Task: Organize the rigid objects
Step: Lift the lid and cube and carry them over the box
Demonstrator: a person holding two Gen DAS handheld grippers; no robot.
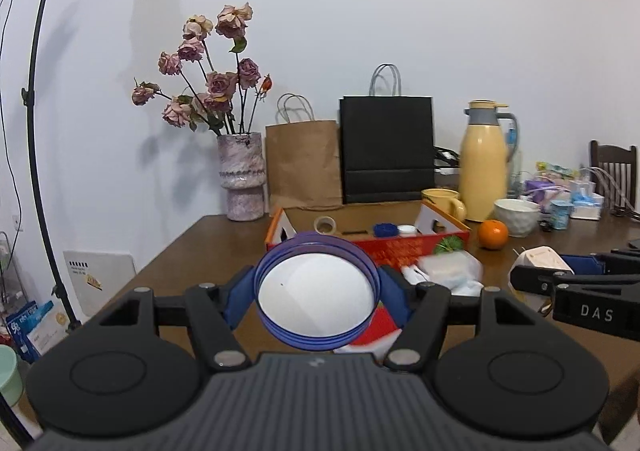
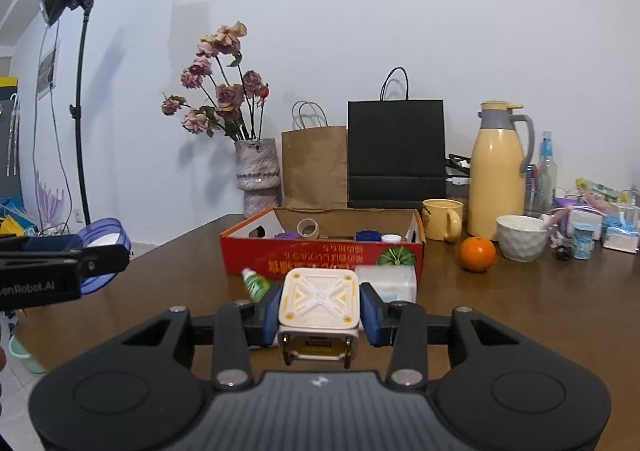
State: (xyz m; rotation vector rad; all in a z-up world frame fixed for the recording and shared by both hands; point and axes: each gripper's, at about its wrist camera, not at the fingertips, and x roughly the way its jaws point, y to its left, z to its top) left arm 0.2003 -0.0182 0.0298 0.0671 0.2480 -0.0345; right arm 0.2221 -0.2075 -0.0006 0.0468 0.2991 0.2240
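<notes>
Carrying one thing each, both tongs hung above the brown desk (image 2: pixel 520 311), facing the red cardboard box (image 2: pixel 320 257) that stood open-topped near the desk's middle. The left tongs (image 1: pixel 316 293) were clamped on a blue-rimmed round lid (image 1: pixel 316 291) with a white centre, blue pads pressing its rim from either side. Its flat face was turned back toward the camera, so its axis ran roughly along the tongs toward the box; being round, it had no long axis to speak of. The right tongs (image 2: pixel 320 309) gripped a white squarish adapter (image 2: pixel 318 303) by two opposite sides, its patterned face tilted upward and its metal-framed socket end toward the camera. Holding each by the edges probably left the undersides free for setting down. The box already held a tape roll (image 2: pixel 307 228) and small caps, so I judged it the place for both. A green spray bottle (image 2: pixel 255 283) and clear plastic case (image 2: pixel 390 283) lay before it.
</notes>
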